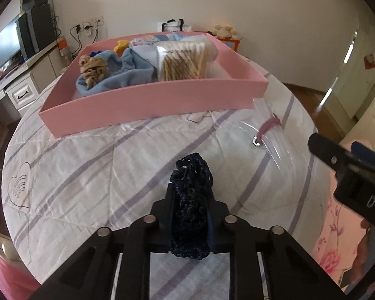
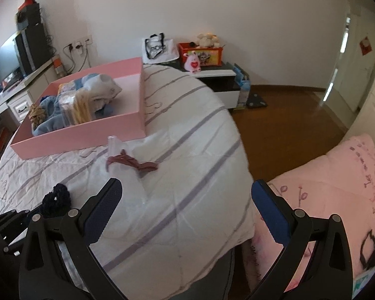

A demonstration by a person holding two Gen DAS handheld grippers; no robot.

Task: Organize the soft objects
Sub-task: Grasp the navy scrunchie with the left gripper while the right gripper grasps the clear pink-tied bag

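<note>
Clamping a dark navy crocheted scrunchie [image 1: 191,207] between its two black fingers, the left gripper [image 1: 190,215] holds the piece upright above the white quilt with pale purple stripes [image 1: 92,175], the scrunchie's upper loop poking out past the fingertips. From the right wrist view the same scrunchie [image 2: 56,200] shows at the lower left, pinched in the left gripper [image 2: 37,212] just over the bedding. Ahead on the quilt sits a shallow pink tray [image 1: 147,100] holding a light blue fleece cloth [image 1: 122,72], a tan scrunchie [image 1: 92,70] lying on that cloth, a clear pack of cotton swabs [image 1: 182,62] and several folded pale items behind them. Near the tray's right front corner lies a clear plastic bag [image 1: 270,130] with a dusty pink strap [image 1: 268,125] across it; in the right wrist view that strap [image 2: 131,163] looks reddish and twisted, resting on the bag [image 2: 127,175] well apart from the navy scrunchie. The right gripper [image 2: 187,215] hovers over the quilt's edge with its blue-padded fingers [image 2: 105,210] spread wide and nothing between them. A pink floral blanket [image 2: 337,187] lies to its right, and wooden floor [image 2: 287,125] shows beyond the bed.
</note>
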